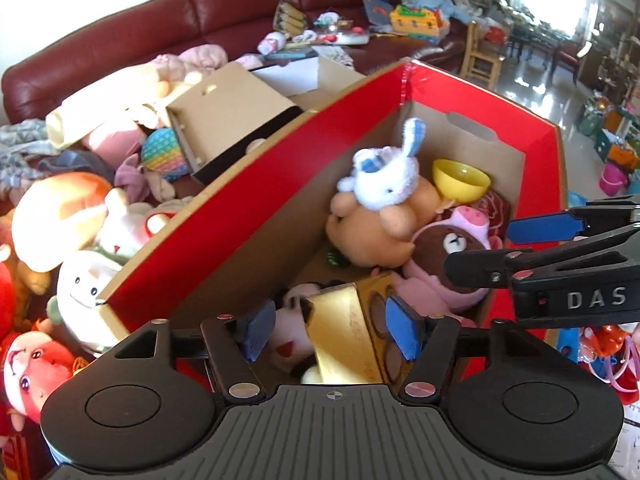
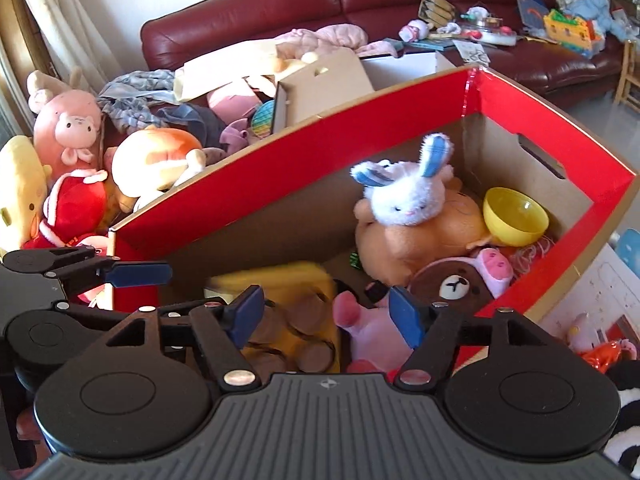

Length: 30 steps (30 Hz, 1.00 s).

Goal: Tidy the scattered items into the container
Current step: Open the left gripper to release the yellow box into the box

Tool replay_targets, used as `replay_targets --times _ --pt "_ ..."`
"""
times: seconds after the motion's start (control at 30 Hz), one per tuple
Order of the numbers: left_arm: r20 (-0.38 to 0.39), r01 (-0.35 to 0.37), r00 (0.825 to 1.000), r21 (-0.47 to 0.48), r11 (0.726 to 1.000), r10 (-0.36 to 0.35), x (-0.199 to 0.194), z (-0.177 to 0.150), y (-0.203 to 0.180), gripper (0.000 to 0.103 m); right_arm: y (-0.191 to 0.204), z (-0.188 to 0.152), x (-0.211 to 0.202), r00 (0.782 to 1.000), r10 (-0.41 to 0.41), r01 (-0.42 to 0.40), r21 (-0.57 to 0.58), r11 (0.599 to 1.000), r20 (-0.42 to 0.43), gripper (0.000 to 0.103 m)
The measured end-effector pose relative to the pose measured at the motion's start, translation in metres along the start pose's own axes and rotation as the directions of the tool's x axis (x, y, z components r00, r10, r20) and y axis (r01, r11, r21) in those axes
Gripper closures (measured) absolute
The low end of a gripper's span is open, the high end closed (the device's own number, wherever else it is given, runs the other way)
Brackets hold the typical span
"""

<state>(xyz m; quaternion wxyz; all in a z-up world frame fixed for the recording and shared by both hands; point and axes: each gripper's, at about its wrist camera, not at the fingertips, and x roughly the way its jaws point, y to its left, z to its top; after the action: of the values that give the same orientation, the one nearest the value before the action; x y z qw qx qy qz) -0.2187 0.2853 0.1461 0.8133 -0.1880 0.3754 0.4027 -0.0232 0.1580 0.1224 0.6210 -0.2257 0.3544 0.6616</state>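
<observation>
inside the red box (image 1: 256,216), yellow box (image 1: 344,336) between the spread left claw (image 1: 330,330), untouched

Dark red sofa (image 2: 248,20), wooden chair (image 1: 482,58)

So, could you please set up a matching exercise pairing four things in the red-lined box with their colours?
Things:
1. bunny plush
2. bowl
3. bear face
4. pig plush

Colours:
A. yellow
B. brown
C. white with blue ears
D. pink

Pairs: 1-C, 2-A, 3-B, 4-D

All four lie inside the cardboard box; both the left gripper and the right gripper are open over it.
</observation>
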Motion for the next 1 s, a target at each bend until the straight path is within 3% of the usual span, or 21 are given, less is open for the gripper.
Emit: replay_targets --times 0.3,0.67,1.0 --pt "-0.027 0.005 1.000 0.026 1.000 -0.004 0.013 0.001 -0.012 0.021 -0.012 -0.003 0.000 1.000 0.000 0.000 0.012 1.000 -0.015 0.023" --pt "-0.124 0.103 0.987 0.026 0.994 -0.099 0.036 -0.009 -0.032 0.021 -0.034 -0.005 -0.019 1.000 -0.023 0.022 0.061 0.998 0.019 0.021" --pt "-0.040 0.064 0.997 0.059 0.996 -0.062 0.012 0.000 -0.052 0.019 -0.057 -0.018 -0.041 0.998 -0.046 0.042 0.105 0.994 0.038 0.018"
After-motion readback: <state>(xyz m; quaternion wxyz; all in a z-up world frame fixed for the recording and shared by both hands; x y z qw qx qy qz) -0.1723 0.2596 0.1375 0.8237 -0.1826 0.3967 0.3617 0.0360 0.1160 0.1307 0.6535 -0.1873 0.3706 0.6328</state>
